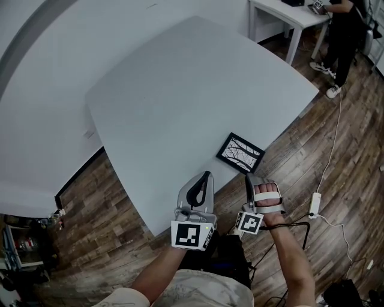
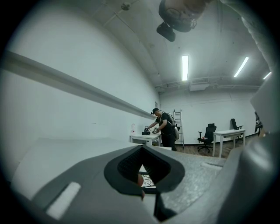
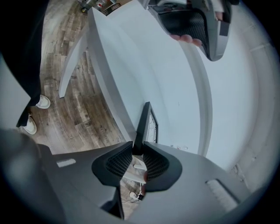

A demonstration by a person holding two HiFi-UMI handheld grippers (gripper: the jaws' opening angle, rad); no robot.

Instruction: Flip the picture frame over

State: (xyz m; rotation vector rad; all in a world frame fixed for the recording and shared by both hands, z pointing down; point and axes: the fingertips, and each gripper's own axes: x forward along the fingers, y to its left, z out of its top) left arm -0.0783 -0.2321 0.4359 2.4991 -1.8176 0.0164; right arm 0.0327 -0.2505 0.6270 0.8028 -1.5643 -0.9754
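Note:
A black picture frame [image 1: 240, 152] lies picture side up, showing bare branches, near the front edge of the pale table [image 1: 180, 90]. My right gripper [image 1: 247, 177] is at the frame's nearest corner. In the right gripper view the frame [image 3: 143, 124] shows edge-on, its end running between the narrow jaw tips of the right gripper [image 3: 138, 148], which is shut on it. My left gripper [image 1: 207, 175] hovers over the table edge just left of the frame, shut and holding nothing. Through the left gripper [image 2: 142, 148] a bit of the frame [image 2: 148, 180] shows.
The table's front edge runs just under both grippers, with wood floor [image 1: 120, 198] below. A power strip [image 1: 314, 204] and cable lie on the floor at right. A person [image 1: 343, 36] stands at a white desk [image 1: 288, 15] at the far right.

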